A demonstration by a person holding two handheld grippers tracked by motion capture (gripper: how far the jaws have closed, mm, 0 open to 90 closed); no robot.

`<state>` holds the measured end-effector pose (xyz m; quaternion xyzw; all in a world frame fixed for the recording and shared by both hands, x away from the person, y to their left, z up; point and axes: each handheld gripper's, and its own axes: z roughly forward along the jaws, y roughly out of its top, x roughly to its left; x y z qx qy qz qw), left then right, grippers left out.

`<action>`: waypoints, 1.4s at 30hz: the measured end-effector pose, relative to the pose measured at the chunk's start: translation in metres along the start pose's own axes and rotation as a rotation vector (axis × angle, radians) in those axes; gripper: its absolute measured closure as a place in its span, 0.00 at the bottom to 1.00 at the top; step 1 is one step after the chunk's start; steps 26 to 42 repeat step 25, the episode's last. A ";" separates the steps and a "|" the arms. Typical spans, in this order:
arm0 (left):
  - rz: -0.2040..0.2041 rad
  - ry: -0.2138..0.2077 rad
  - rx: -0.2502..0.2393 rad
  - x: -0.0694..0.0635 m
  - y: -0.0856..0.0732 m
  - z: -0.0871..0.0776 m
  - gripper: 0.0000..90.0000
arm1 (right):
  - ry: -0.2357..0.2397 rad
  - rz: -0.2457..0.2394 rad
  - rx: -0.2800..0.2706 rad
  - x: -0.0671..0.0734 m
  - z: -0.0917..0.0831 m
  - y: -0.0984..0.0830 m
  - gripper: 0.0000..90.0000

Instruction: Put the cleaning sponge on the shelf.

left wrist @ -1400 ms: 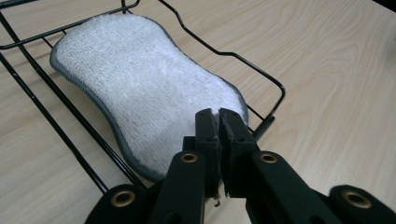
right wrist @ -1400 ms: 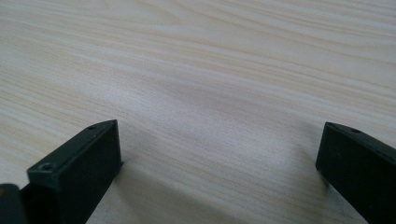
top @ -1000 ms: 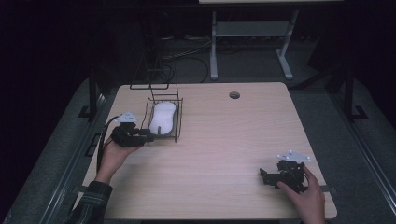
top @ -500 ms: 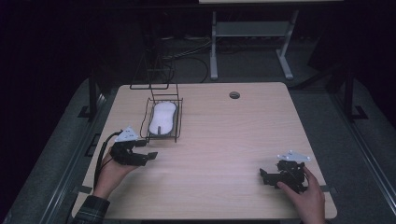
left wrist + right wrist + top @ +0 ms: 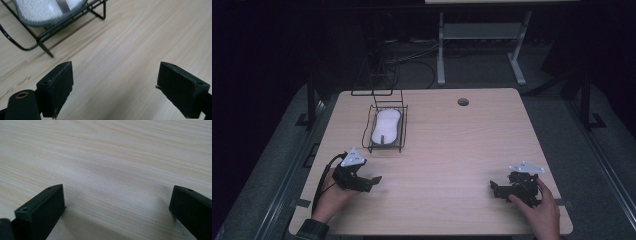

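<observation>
White pad (image 5: 385,126) is sitting in the wire basket (image 5: 373,145) already, so you're basically wrapping up, both hand-held grippers, left (image 5: 371,180) just opening and right (image 5: 497,188), gaping wide and empty over the bench (image 5: 452,150).

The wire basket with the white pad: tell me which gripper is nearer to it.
Left. The left gripper sits just in front of the wire basket, close to its near end, jaws open and empty. The right gripper rests far across the table, near its front right corner.
</observation>
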<state>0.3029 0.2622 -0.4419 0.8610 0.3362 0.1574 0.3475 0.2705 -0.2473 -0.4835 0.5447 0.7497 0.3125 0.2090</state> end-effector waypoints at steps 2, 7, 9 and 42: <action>-0.008 -0.003 0.006 -0.001 -0.003 0.001 0.14 | 0.000 0.000 0.000 0.000 0.000 0.000 0.00; 0.013 -0.006 0.041 -0.004 -0.011 0.006 0.14 | 0.000 0.000 0.000 0.000 0.000 0.000 0.00; 0.023 -0.012 0.057 -0.005 -0.013 0.008 0.14 | 0.000 0.001 0.000 0.000 0.000 0.000 0.00; 0.031 -0.079 -0.028 -0.004 -0.035 0.011 0.15 | -0.002 0.000 -0.001 0.000 0.000 0.000 0.00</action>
